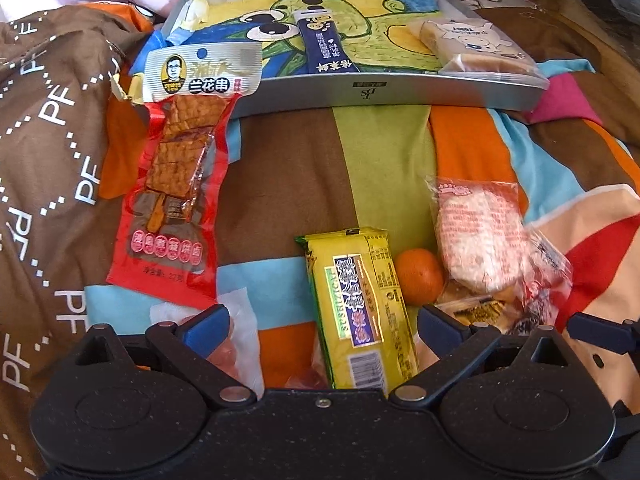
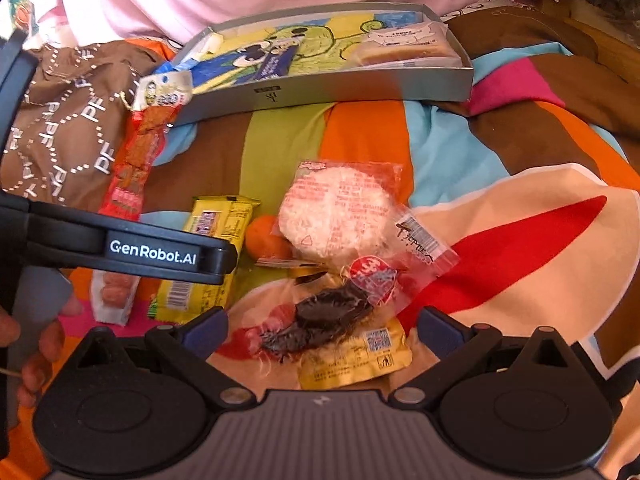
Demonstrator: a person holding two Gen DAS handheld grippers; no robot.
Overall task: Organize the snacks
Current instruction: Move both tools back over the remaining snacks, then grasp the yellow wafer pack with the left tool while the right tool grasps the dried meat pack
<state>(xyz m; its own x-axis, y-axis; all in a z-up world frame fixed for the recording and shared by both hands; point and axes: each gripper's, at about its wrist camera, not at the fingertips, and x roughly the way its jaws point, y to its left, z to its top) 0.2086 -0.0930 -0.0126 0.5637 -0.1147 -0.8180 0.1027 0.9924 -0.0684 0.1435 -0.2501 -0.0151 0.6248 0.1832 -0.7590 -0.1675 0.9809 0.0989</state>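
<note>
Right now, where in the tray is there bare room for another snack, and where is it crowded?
The tray has bare floor between the blue sachet and the toast pack, and left of the sachet. On the bedspread, the crowded spot is near the fingers: yellow bar, orange and rice cracker lie packed together.

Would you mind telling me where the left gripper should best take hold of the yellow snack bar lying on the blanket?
Grip the yellow snack bar across its narrow width near the middle, coming straight down from above. It lies flat and lengthwise between the open left gripper fingers, so they already straddle its long edges; the orange beside its right edge leaves probably only tight room.
</note>
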